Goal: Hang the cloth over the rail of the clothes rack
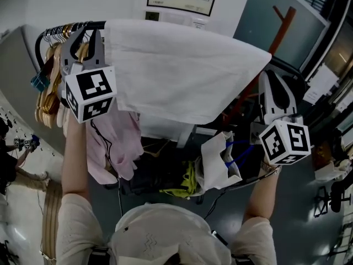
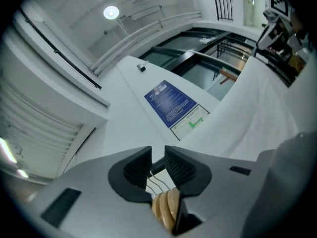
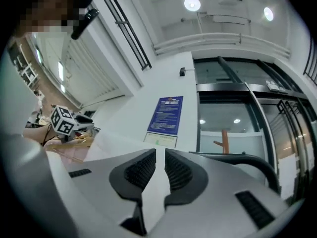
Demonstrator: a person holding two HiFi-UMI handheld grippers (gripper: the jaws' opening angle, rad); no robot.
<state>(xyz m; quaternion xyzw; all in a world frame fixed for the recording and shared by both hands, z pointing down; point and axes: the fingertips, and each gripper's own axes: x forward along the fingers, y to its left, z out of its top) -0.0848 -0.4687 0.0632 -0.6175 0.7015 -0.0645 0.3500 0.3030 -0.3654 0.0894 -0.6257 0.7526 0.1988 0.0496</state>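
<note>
- Two tools here: left tool (image 2: 157,166) is open, empty; right tool (image 3: 159,168) pinches an edge of the cloth (image 1: 182,70).
- It drapes over the rail (image 1: 94,24), upper middle; looks light and floppy, so grab corners.

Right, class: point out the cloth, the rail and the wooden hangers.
cloth (image 1: 176,70), head view, middle of the white sheet.
rail (image 1: 95,24), head view, bare bar left of the cloth.
hangers (image 1: 44,101), head view, wooden shoulders.

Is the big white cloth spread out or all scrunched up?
Spread out. The white cloth hangs wide and flat over the rail, reaching from beside the hangers far across to the right.
</note>
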